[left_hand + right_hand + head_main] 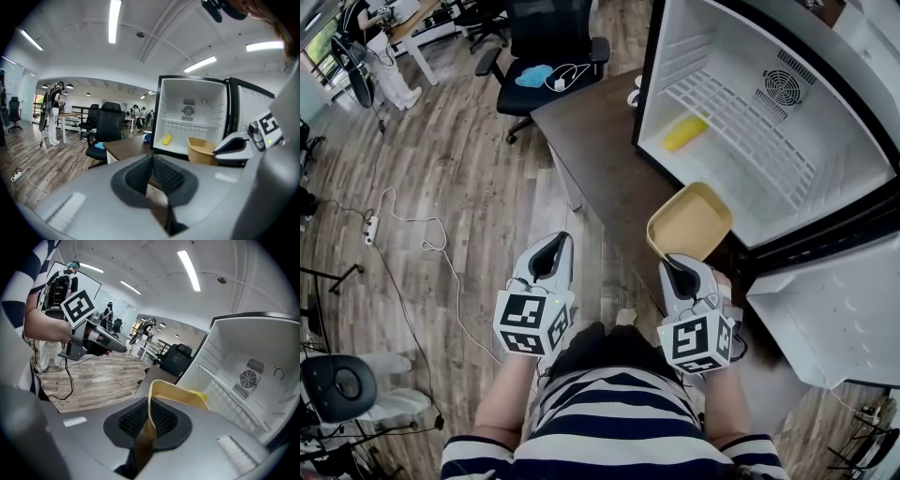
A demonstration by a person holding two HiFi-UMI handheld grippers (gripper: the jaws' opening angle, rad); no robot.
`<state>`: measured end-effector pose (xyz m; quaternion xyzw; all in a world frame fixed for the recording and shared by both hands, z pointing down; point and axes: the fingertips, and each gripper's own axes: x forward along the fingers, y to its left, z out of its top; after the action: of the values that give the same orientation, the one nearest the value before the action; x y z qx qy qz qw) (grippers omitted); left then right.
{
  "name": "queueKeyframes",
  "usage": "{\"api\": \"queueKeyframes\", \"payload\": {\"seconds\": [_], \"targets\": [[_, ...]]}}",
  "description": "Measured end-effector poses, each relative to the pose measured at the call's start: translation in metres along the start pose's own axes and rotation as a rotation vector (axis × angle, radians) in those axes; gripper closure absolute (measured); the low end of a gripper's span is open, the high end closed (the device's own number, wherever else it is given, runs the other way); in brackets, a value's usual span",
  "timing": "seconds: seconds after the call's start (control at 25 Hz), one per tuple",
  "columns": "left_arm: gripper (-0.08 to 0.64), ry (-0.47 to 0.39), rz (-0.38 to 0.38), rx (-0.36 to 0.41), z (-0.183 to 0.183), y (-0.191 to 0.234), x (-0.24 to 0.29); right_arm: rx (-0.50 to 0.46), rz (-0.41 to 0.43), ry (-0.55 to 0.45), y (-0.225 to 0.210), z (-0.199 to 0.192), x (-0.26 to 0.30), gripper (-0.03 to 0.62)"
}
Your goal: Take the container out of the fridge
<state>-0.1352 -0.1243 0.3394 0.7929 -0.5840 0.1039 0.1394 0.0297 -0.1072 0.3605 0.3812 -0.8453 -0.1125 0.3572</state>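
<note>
The right gripper (680, 267) (149, 420) is clamped on the near wall of a tan plastic container (694, 220) (178, 392) at centre right of the head view. The tub sits outside the open mini fridge (741, 56), just in front of its lower edge. The left gripper (548, 258) (152, 176), lower centre, has its jaws together with nothing between them. Inside the fridge, upper right, a yellow item (685, 132) lies on the wire shelf. A brown desk (600, 150) stands beside the fridge, and a black office chair (548, 47) stands at top centre.
</note>
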Motion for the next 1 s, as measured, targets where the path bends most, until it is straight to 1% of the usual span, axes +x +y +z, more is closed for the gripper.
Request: {"api": "queueKeyframes", "payload": {"seconds": [0.44,1.0], "targets": [[0.56,-0.004,0.011,0.003,-0.002,-0.001,-0.01,0.011,0.008,-0.011,0.005,0.001,-0.005,0.575],[0.56,-0.018,0.02,0.002,0.004,-0.006,-0.012,-0.008,0.014,-0.031,0.002,0.008,-0.012,0.575]]}}
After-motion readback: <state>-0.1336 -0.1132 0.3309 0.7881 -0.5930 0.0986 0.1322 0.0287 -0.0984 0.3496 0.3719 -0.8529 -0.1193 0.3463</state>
